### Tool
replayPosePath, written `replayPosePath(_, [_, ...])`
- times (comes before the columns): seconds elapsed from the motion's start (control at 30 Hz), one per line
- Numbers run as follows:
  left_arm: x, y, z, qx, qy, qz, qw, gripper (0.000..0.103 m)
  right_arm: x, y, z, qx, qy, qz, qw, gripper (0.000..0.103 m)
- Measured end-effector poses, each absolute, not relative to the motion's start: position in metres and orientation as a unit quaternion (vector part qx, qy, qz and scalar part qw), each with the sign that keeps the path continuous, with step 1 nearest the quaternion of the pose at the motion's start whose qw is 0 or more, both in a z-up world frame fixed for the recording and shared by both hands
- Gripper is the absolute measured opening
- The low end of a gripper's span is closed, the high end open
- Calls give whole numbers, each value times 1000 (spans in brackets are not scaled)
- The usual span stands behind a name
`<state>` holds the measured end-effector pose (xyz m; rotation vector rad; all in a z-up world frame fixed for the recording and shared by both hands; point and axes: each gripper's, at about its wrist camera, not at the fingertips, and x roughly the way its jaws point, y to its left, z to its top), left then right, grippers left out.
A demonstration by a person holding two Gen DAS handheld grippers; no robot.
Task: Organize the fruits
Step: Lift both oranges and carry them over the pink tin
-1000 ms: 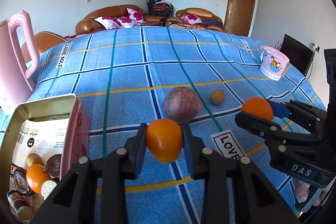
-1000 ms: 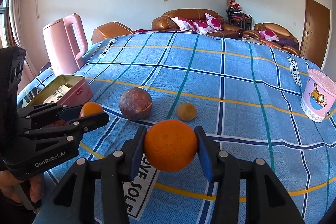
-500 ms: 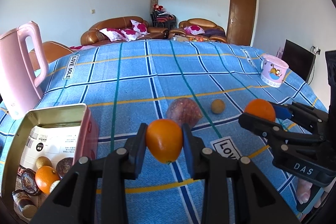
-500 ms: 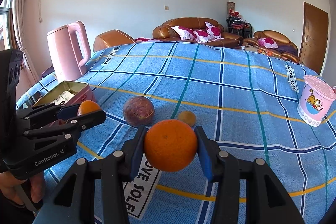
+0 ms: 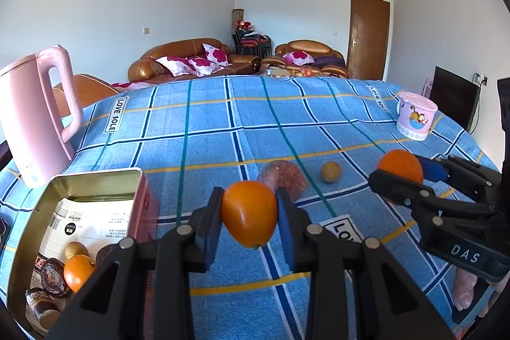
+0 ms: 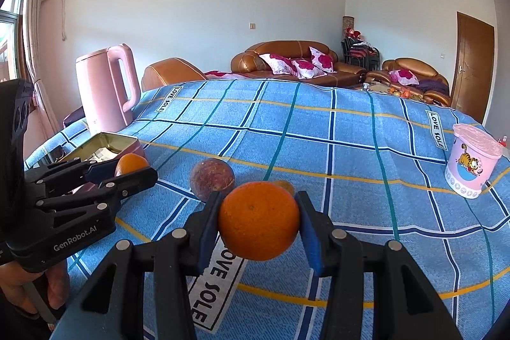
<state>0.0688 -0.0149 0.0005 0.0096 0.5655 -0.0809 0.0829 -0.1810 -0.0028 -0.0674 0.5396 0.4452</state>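
- Both views tip upward — more wall and ceiling show now, and the blue checked cloth (image 5: 207, 129) fills less of each picture.
- In the left wrist view the pink kettle (image 5: 38, 117) comes wholly into sight at the cloth's left edge, where only its handle showed before.
- The open tin (image 5: 95, 180) sits lower and nearer the bottom left corner of that view.
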Motion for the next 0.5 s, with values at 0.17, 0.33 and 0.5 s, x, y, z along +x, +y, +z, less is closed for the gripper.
replayPosePath(0.17, [64, -14, 3, 4, 266, -38, 963, 34, 79, -183, 0, -32, 251, 217, 943, 48])
replayPosePath(0.33, [61, -14, 5, 5, 256, -36, 966, 34, 75, -184, 2, -32, 241, 217, 946, 48])
replayPosePath(0.5, [56, -14, 8, 5, 243, -34, 969, 34, 73, -185, 4, -31, 232, 215, 948, 48])
